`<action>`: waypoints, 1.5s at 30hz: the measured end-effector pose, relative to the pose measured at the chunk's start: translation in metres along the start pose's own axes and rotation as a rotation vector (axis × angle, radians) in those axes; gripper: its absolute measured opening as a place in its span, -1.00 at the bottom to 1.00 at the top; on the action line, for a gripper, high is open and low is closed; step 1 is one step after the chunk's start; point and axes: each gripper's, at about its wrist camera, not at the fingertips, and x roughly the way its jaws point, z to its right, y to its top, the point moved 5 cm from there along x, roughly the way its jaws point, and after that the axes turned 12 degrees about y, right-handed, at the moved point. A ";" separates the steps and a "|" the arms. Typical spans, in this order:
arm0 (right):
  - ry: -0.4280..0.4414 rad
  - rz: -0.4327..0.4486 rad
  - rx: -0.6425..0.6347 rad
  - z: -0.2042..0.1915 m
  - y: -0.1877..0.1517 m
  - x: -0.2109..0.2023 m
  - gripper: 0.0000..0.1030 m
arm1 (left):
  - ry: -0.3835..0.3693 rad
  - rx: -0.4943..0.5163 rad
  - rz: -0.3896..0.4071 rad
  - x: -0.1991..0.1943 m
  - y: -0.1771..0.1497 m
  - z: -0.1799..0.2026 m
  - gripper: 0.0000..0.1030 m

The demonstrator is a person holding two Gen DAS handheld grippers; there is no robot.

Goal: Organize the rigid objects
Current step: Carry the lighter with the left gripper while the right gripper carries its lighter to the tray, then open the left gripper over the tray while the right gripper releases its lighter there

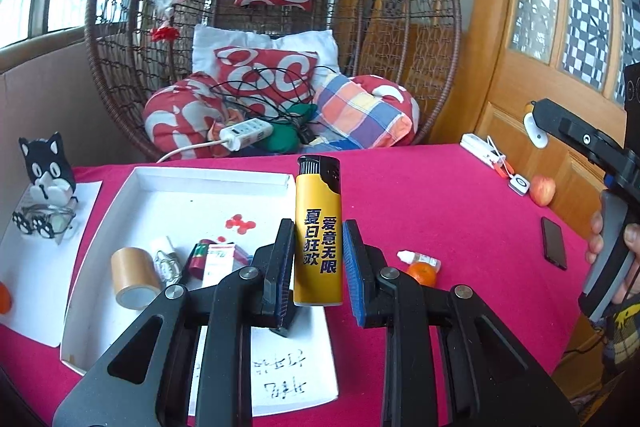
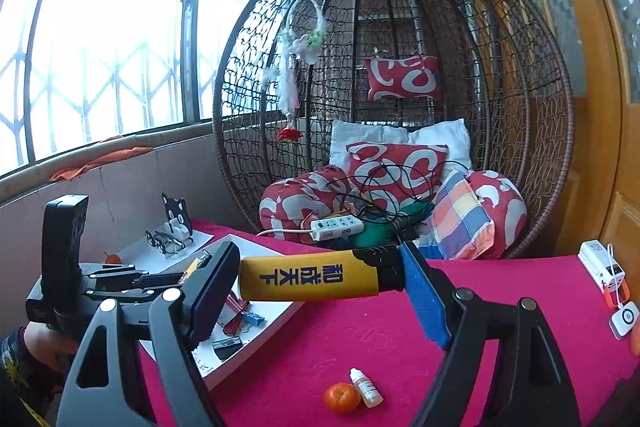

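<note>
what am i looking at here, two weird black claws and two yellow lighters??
No robot: a person holds a hand-held gripper in each hand, with a camera on each looking along its fingers. The left camera shows the left hand-held gripper clamping one yellow lighter upright. The right camera shows the right hand-held gripper clamping another yellow lighter lengthwise, end to end. Below is a table with a red cloth, a white tray of small items, a tangerine and a small dropper bottle.
</note>
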 end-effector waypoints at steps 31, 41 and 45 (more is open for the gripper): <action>0.288 -0.393 -0.065 -0.107 -0.078 0.170 0.57 | 0.177 -0.197 -0.049 0.071 0.010 -0.117 -0.54; 0.208 -0.443 -0.095 -0.110 -0.100 0.189 0.58 | 0.230 -0.247 -0.048 0.082 -0.001 -0.134 -0.51; 0.190 -0.436 -0.124 -0.114 -0.106 0.190 0.67 | 0.262 -0.287 -0.055 0.080 -0.004 -0.144 0.87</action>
